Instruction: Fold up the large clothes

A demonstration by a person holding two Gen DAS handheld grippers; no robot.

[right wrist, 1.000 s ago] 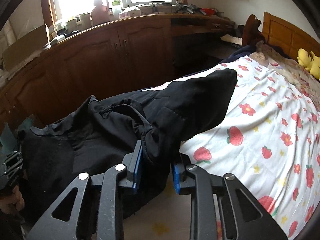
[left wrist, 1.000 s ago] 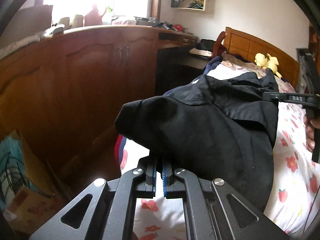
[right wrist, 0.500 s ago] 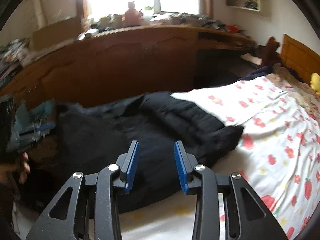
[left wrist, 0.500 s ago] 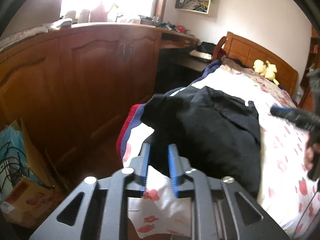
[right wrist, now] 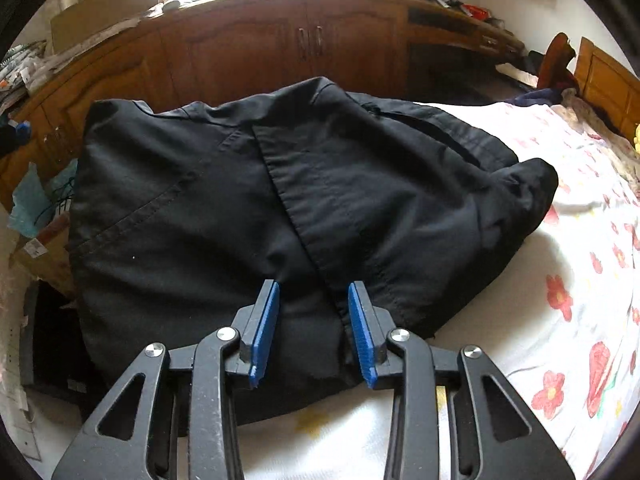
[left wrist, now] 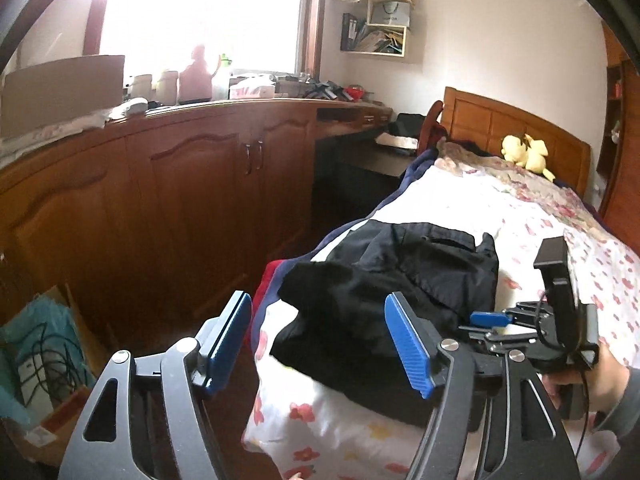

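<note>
A black garment (left wrist: 400, 292) lies folded in a loose heap on the flowered bed sheet (left wrist: 460, 200), near the bed's foot corner. My left gripper (left wrist: 320, 336) hangs above and short of it; its jaws are opening wide and nothing is between the pads. In the right wrist view the garment (right wrist: 280, 180) fills the middle. My right gripper (right wrist: 314, 324) is low over its near edge, open, its blue pads standing either side of a seam without pinching it. The right gripper (left wrist: 490, 319), held by a hand (left wrist: 604, 380), also shows at the garment's right side.
A long wooden cabinet (left wrist: 180, 200) runs along the left, a narrow strip of floor away from the bed. A cardboard box with cables (left wrist: 36, 352) stands on the floor at lower left. A yellow plush toy (left wrist: 524, 152) lies by the headboard (left wrist: 492, 124).
The left gripper let go of the garment's corner, widened and drew up and back. The right gripper released its fold and came down over the garment, which now rests on the bed.
</note>
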